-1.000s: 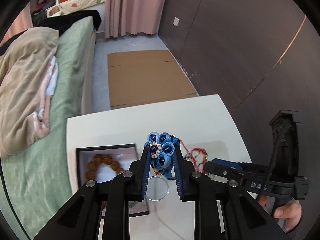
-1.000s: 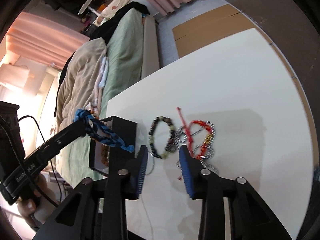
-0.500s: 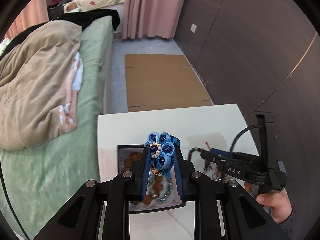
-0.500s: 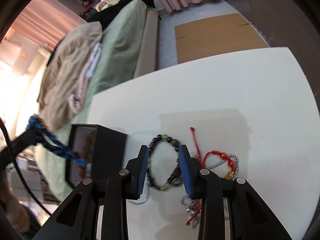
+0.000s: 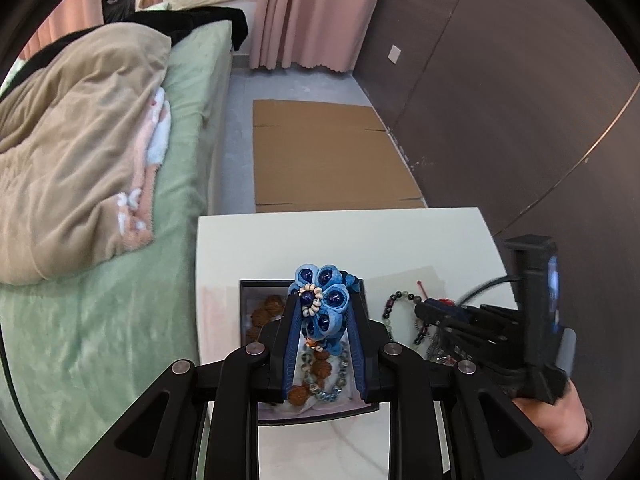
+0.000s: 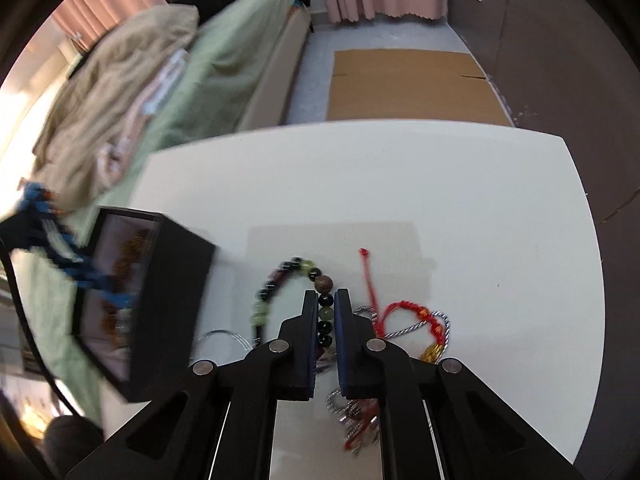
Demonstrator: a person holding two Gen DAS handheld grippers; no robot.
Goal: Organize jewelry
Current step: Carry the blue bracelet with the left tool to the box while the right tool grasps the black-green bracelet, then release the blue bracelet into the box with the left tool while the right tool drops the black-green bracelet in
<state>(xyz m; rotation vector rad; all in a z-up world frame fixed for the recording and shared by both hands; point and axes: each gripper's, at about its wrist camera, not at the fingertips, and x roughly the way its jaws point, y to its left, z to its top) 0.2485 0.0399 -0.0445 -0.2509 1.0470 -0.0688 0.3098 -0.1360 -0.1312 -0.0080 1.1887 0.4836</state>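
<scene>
My left gripper (image 5: pixel 322 309) is shut on a blue flower bracelet (image 5: pixel 322 297) and holds it above an open black jewelry box (image 5: pixel 248 292) that holds brown and grey beaded bracelets (image 5: pixel 320 376). The box shows blurred at the left of the right wrist view (image 6: pixel 168 300). My right gripper (image 6: pixel 326 298) is shut on a dark and green beaded bracelet (image 6: pixel 280 276) lying on the white table (image 6: pixel 400 184). A red cord bracelet (image 6: pixel 404 308) and a silver chain (image 6: pixel 440 320) lie just right of it.
A bed with a green sheet and beige blanket (image 5: pixel 80 152) runs along the table's left side. Flat cardboard (image 5: pixel 328 152) lies on the floor beyond the table. A dark wall (image 5: pixel 520 100) stands on the right.
My left gripper has carried the blue flower bracelet left, from over the table to above the box. My right gripper has moved onto the beaded bracelet and closed on it.
</scene>
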